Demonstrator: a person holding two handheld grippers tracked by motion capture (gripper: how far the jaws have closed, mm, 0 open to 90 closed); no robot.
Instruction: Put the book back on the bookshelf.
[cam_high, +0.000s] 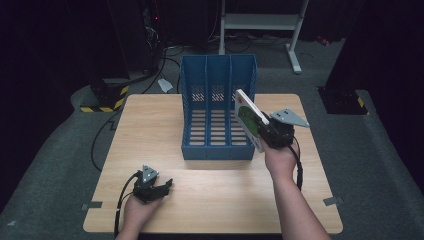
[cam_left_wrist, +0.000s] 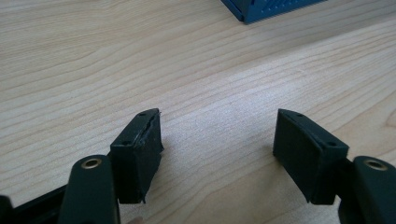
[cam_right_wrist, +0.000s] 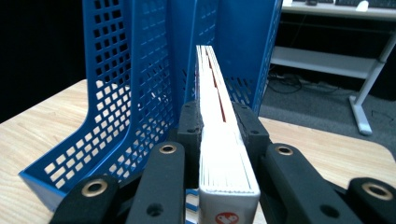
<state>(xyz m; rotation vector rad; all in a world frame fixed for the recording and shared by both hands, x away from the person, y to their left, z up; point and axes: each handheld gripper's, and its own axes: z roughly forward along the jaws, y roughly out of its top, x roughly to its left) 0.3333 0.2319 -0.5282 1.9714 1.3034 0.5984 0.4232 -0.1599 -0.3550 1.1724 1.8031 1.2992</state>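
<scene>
A blue three-slot file rack (cam_high: 218, 107) stands on the wooden table (cam_high: 150, 125). My right gripper (cam_high: 267, 131) is shut on a white and green book (cam_high: 249, 118), held tilted on edge just right of the rack's front right corner. In the right gripper view the book (cam_right_wrist: 219, 135) runs edge-up between the jaws toward the rack (cam_right_wrist: 140, 84). My left gripper (cam_high: 162, 187) lies low at the table's near left, open. In its own view the left gripper (cam_left_wrist: 217, 135) has bare wood between its spread pads (cam_left_wrist: 140, 154).
Behind the table stands a white metal frame (cam_high: 260, 22) on grey carpet. Cables (cam_high: 150, 75) and a yellow-black striped base (cam_high: 102, 97) lie at the far left. The rack's corner (cam_left_wrist: 261, 9) sits at the top of the left gripper view.
</scene>
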